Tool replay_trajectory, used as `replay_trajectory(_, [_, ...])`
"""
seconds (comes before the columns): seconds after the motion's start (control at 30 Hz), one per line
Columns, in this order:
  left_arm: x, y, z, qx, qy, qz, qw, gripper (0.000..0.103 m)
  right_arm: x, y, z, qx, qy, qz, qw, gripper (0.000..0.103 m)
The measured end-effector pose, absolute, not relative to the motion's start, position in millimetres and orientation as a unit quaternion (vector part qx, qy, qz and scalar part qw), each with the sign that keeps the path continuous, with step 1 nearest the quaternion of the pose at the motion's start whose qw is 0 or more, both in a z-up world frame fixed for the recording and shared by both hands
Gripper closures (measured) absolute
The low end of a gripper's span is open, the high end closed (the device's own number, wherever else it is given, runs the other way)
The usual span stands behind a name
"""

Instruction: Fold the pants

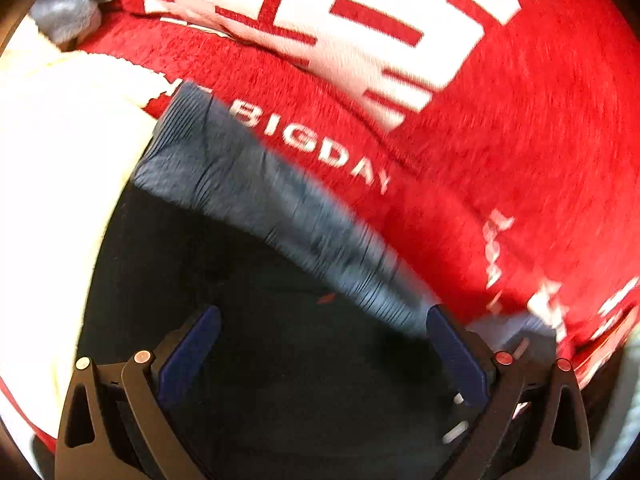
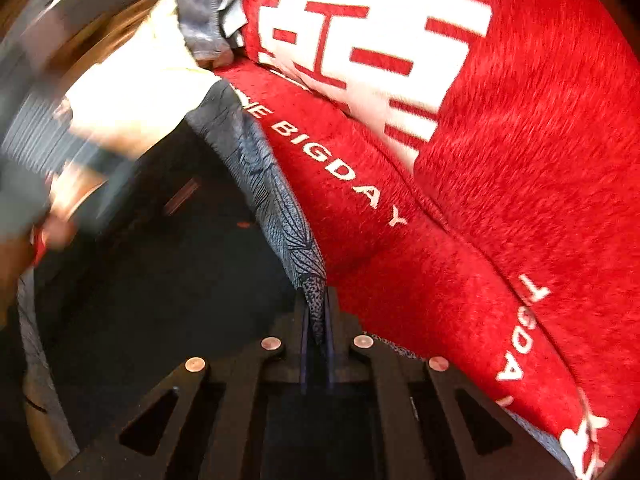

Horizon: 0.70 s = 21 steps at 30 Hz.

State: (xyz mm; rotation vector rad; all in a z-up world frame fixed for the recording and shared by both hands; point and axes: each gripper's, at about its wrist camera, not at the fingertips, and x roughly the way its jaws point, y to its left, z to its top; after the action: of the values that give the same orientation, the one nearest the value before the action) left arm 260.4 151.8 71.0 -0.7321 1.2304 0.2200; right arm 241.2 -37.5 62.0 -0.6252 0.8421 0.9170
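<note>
Red blanket (image 2: pixel 500 168), one pants (image 2: pixel 276 184), two grippers.

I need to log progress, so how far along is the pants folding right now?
Early stage. Done: the right hand-held gripper has pinched the grey waistband of the dark pants, which lie on the red blanket. In hand: the left hand-held gripper is open over the pants, beside the waistband, gripping nothing. Left: no finished fold shows in either view.
</note>
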Motion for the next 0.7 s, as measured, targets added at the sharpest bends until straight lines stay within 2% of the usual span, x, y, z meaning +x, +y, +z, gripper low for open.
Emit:
replay_trajectory(0.17, [290.7,141.6,46.9,-0.311,0.609,0.136,0.717,0.000,223.2,-44.6,52.7,-0.283,0.382,0.412,0.778,0.096])
replay_trajectory(0.23, [290.9,136.4,35.3,-0.279,0.625,0.173,0.708,0.028,223.1,-35.6,45.5,-0.282,0.381,0.409,0.780,0.096])
replay_trajectory(0.27, [287.6,134.4,37.3,-0.266,0.620,0.188,0.714,0.034,222.6,-35.1,44.3,-0.280,0.380,0.408,0.781,0.096])
replay_trajectory(0.3, [284.1,132.1,42.8,-0.273,0.604,0.179,0.727,0.060,221.3,-36.0,44.4,-0.279,0.380,0.407,0.782,0.096])
replay_trajectory(0.33, [280.4,131.4,45.3,-0.284,0.598,0.166,0.731,0.079,219.2,-36.9,45.0,-0.281,0.378,0.406,0.783,0.096])
replay_trajectory(0.37, [276.9,131.7,47.1,-0.289,0.595,0.167,0.731,0.079,216.8,-37.7,45.9,-0.285,0.375,0.404,0.784,0.096])
replay_trajectory(0.43, [265.9,136.8,46.8,-0.300,0.586,0.166,0.734,0.087,218.3,-34.1,44.9,-0.288,0.377,0.401,0.784,0.095])
replay_trajectory(0.5, [258.5,139.3,42.3,-0.301,0.588,0.166,0.732,0.089,222.0,-34.8,44.8,-0.282,0.387,0.409,0.777,0.090])
replay_trajectory(0.6, [251.8,137.7,41.5,-0.300,0.586,0.165,0.734,0.090,238.3,-30.3,37.7,-0.288,0.403,0.408,0.767,0.061])
replay_trajectory(0.67, [249.7,133.8,45.5,-0.298,0.586,0.164,0.736,0.090,250.4,-29.1,30.3,-0.301,0.410,0.396,0.765,0.034])
replay_trajectory(0.7, [248.1,133.5,46.4,-0.299,0.586,0.163,0.736,0.090,257.7,-29.7,26.0,-0.310,0.421,0.396,0.755,0.033])
